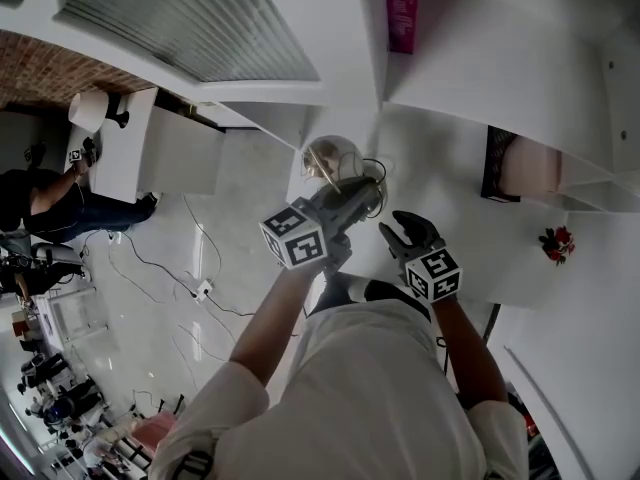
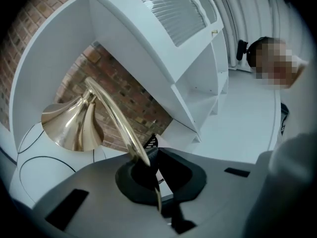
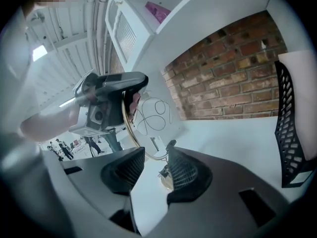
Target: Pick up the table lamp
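So the left gripper (image 2: 148, 155) has its jaws pinched on the lamp (image 2: 74, 125) at its curved brass stem, probably for lifting. The lamp is on the white shelf (image 1: 450, 168). The right gripper (image 3: 153, 155), jaws spread and empty, hovers near its base, likely to steady it.

**Much of the lamp is out of sight**

In the left gripper view the brass stem of the lamp (image 2: 79, 125) vanishes between the closed jaws of the left gripper (image 2: 150, 157), and its lower end is hidden there. In the head view that gripper covers everything but the round shade. In the right gripper view a black mesh thing (image 3: 290, 133) is cut off by the right edge. A red thing (image 1: 557, 243) on the shelf (image 1: 600, 268) is too small to tell — so are the people far off.
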